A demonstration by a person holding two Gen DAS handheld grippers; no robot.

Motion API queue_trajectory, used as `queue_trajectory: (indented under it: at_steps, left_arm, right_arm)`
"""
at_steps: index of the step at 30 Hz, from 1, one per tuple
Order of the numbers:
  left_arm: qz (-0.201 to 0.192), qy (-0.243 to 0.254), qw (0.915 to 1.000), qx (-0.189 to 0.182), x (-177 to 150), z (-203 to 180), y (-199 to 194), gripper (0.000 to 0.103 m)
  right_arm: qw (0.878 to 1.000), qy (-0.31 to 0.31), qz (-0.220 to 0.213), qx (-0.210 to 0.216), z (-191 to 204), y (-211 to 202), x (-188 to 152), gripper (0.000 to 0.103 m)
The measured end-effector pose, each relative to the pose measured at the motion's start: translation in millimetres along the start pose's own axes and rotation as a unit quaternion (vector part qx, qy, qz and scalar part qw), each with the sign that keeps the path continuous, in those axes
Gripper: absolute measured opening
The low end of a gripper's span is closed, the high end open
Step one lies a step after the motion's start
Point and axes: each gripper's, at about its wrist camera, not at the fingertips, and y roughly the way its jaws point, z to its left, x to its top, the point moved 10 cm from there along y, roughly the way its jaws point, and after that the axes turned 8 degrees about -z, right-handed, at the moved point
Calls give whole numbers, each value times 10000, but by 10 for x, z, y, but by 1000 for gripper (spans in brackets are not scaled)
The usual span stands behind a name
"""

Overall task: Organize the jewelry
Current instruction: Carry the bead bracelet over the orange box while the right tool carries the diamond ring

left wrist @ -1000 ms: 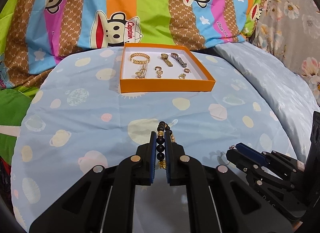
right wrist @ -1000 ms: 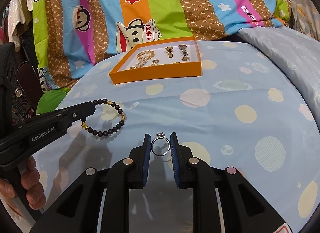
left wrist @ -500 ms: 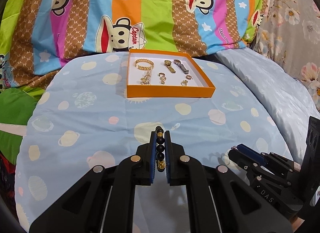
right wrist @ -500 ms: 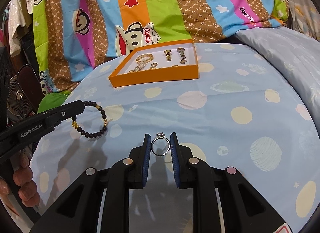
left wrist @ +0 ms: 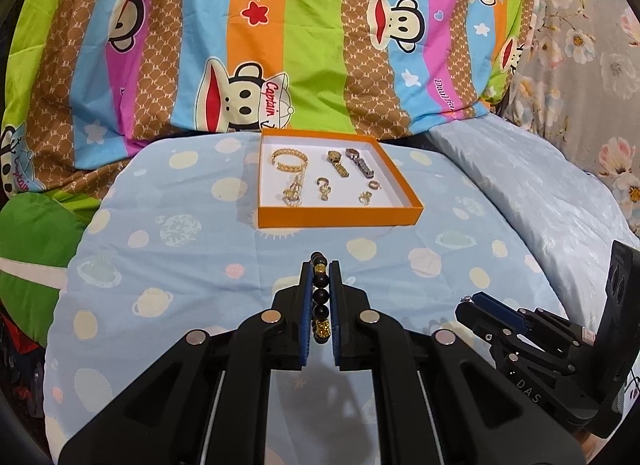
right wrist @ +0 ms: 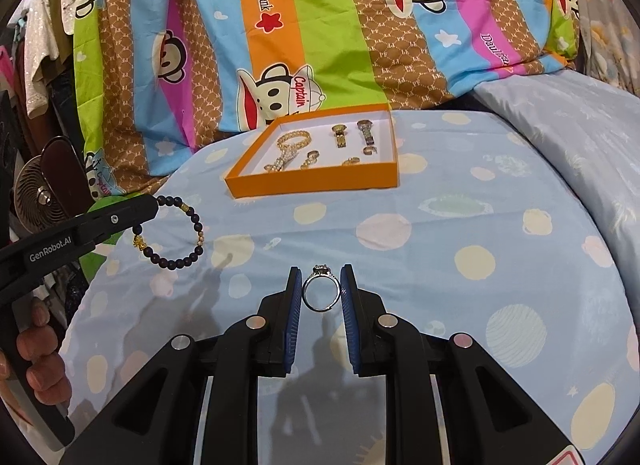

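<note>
My left gripper (left wrist: pixel 320 271) is shut on a dark bead bracelet (left wrist: pixel 321 299) with gold beads, held above the bedsheet. In the right wrist view that bracelet (right wrist: pixel 188 241) hangs in a loop from the left gripper (right wrist: pixel 154 207) at the left. My right gripper (right wrist: pixel 321 279) is shut on a silver ring (right wrist: pixel 321 293) with a small stone on top. The right gripper (left wrist: pixel 470 301) also shows at the lower right of the left wrist view. An orange tray (left wrist: pixel 338 217) (right wrist: pixel 312 185) farther off holds a gold bracelet (left wrist: pixel 289 159), watches, and small rings and earrings.
A light blue sheet with planet prints (left wrist: pixel 180 249) covers the bed. A striped cartoon-monkey blanket (left wrist: pixel 280 45) rises behind the tray. A pale blue pillow (left wrist: pixel 540 193) lies to the right. A small fan (right wrist: pixel 40 201) and a person's fingers (right wrist: pixel 36 357) sit at the left edge.
My left gripper has risen with the bead bracelet, which now hangs higher above the sheet. The right gripper and its ring have stayed put.
</note>
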Motion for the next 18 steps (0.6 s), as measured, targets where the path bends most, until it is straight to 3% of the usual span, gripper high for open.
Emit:
queue_trajectory:
  at_steps: [18]
  left_arm:
    - [-422,398,9983,-41,680,-196,362,7]
  right_arm:
    - [9986,-309,-439,-19,-15,252,760,19]
